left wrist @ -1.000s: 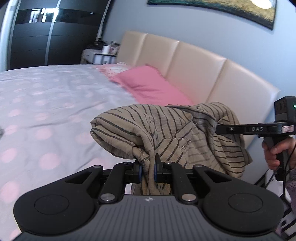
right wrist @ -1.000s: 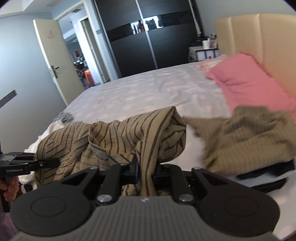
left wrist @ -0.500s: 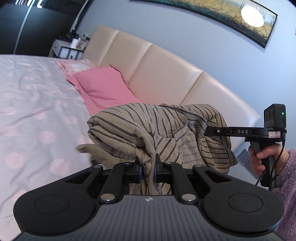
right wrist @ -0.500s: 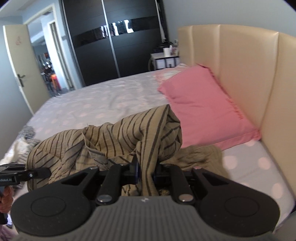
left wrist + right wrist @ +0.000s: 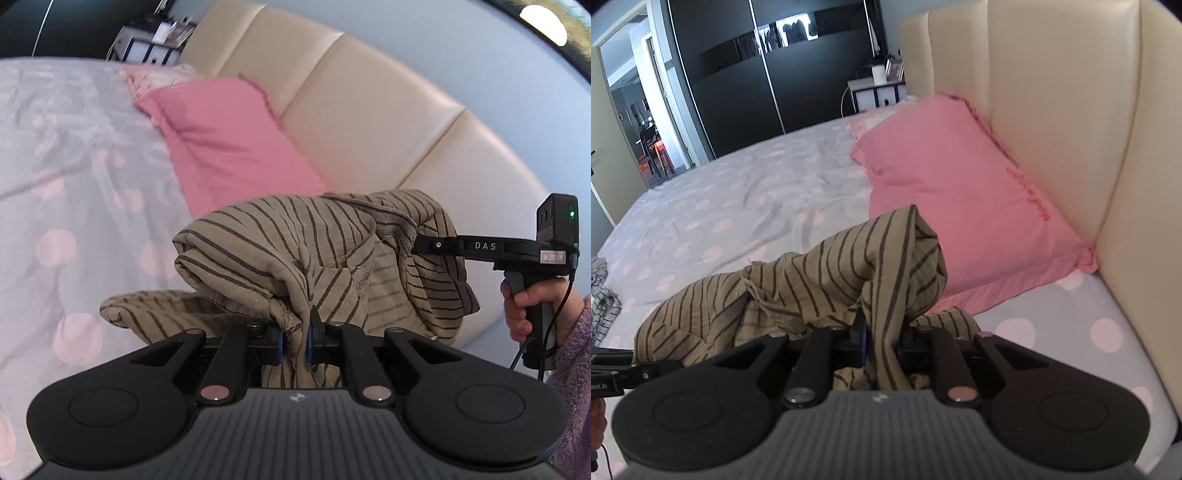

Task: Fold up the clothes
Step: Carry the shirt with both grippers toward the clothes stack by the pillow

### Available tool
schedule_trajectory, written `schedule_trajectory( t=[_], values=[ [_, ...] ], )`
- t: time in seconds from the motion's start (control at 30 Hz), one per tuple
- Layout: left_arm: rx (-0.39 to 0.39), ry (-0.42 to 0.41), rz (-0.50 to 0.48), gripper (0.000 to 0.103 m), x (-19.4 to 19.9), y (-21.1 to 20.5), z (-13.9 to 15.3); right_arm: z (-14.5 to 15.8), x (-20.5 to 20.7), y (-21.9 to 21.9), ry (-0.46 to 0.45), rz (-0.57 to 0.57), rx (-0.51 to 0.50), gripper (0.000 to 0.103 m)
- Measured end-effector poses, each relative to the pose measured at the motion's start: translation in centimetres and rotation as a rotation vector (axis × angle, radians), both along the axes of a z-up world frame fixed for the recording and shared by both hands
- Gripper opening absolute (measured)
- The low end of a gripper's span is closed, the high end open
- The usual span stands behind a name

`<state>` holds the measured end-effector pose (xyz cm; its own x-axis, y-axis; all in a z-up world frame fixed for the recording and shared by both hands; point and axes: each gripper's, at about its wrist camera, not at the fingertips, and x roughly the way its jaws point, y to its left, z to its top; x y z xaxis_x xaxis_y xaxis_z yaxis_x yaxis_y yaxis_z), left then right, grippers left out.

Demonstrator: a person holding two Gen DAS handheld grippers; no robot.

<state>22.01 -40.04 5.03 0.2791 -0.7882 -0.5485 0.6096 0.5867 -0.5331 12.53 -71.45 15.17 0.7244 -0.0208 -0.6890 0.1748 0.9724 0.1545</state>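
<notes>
A tan garment with dark stripes (image 5: 295,254) hangs bunched between both grippers above the bed. My left gripper (image 5: 294,341) is shut on a pinch of its cloth. In the left wrist view the right gripper (image 5: 417,245) reaches in from the right, held by a hand (image 5: 524,306), its tips buried in the fabric. In the right wrist view my right gripper (image 5: 882,341) is shut on a fold of the same garment (image 5: 831,284). The left gripper's black body (image 5: 631,367) shows at the left edge. The garment's lower end (image 5: 147,312) trails on the sheet.
The bed has a grey sheet with pink dots (image 5: 738,206), a pink pillow (image 5: 960,192) and a cream padded headboard (image 5: 1052,110). A black wardrobe (image 5: 746,74) and a nightstand (image 5: 875,92) stand beyond. Other striped cloth (image 5: 600,291) lies at the left edge.
Both grippers have carried the striped garment across the bed toward the pillow and headboard, slightly lower. A folded pile seen earlier on the right has left the view. The grips are unchanged.
</notes>
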Motion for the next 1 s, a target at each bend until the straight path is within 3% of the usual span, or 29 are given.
schedule_trajectory(
  t=[0.17, 0.33, 0.4, 0.47, 0.53, 0.7, 0.77, 0.87, 1.0],
  values=[
    [0.024, 0.023, -0.003, 0.009, 1.5, -0.8, -2.8, -4.7, 2.0, -1.8, 0.002, -0.025, 0.051, 0.017],
    [0.040, -0.013, -0.010, 0.014, 1.4, -0.7, -3.0, -6.6, 1.7, -2.3, -0.028, -0.055, 0.080, 0.034],
    [0.048, -0.030, 0.002, 0.023, 1.0, -0.2, -2.3, -5.9, 1.0, -2.2, -0.046, -0.067, 0.063, 0.041],
    [0.070, -0.040, 0.031, 0.044, 0.5, 0.4, -1.5, -4.4, 0.1, -1.9, -0.067, -0.079, 0.014, 0.043],
    [0.085, -0.072, 0.074, 0.052, -0.3, 1.3, -0.4, -2.8, -0.9, -1.6, -0.096, -0.093, -0.042, 0.048],
    [0.072, -0.281, 0.128, 0.051, -2.9, 2.2, 3.2, 0.3, -2.8, 1.2, -0.247, -0.049, -0.162, 0.043],
    [0.055, -0.333, 0.131, 0.045, -3.3, 1.1, 4.0, 0.6, -2.9, 2.7, -0.304, -0.015, -0.188, 0.042],
    [0.059, -0.387, 0.149, 0.036, -3.9, -1.2, 4.2, -1.5, -1.9, 4.5, -0.352, 0.002, -0.191, 0.042],
    [0.157, -0.414, 0.174, 0.022, -4.9, -4.2, 1.5, -6.2, -0.1, 3.3, -0.338, -0.064, -0.130, 0.034]
  ],
)
